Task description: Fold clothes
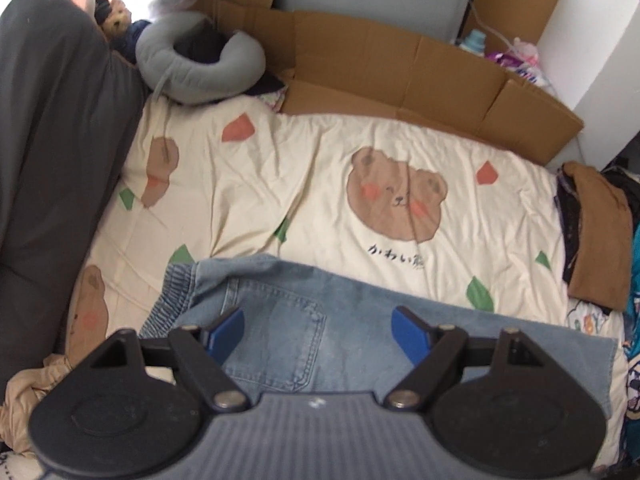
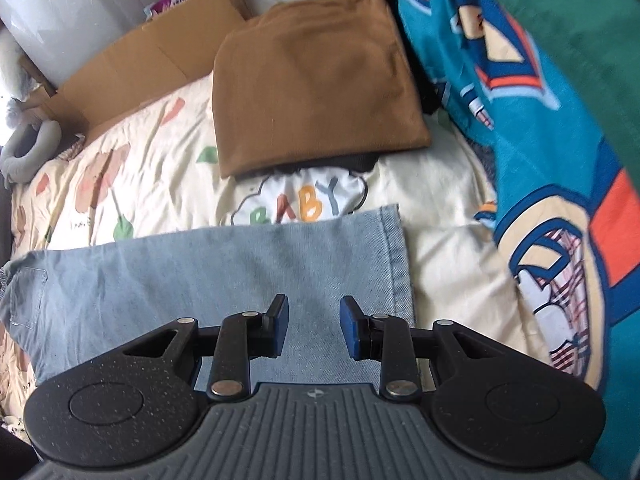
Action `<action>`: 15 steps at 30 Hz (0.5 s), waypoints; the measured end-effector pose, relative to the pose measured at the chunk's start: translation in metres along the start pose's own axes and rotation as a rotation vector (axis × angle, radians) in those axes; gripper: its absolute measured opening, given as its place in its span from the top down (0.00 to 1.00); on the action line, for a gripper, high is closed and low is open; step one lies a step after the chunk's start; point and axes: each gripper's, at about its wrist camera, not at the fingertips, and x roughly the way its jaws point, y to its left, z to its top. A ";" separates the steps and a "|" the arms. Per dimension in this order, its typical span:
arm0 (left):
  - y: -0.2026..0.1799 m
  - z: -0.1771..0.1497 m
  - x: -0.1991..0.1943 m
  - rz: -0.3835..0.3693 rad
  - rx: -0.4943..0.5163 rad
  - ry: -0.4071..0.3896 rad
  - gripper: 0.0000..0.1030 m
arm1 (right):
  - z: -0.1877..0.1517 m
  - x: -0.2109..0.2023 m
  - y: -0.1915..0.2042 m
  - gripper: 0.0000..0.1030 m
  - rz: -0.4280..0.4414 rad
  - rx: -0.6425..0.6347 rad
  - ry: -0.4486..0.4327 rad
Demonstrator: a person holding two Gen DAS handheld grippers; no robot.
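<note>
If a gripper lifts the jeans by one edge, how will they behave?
The jeans lie flat and creased on the quilt, so they will probably drape and sag. Denim looks thick, likely heavyish. The gathered waistband may bunch.

"BABY" on white cloud print

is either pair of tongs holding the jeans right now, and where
Nothing is held: left tongs and right tongs both stand open above the jeans.
</note>
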 end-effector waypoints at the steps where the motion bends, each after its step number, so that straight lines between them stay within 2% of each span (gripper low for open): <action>1: 0.003 -0.003 0.010 0.003 -0.006 0.010 0.20 | 0.000 0.004 0.001 0.70 -0.001 0.003 0.005; 8: 0.012 -0.018 0.062 0.001 -0.009 0.053 0.21 | 0.002 0.036 0.009 0.70 -0.022 -0.009 0.031; 15: 0.026 -0.031 0.113 0.020 -0.031 0.049 0.21 | 0.002 0.068 0.020 0.70 -0.029 -0.051 0.057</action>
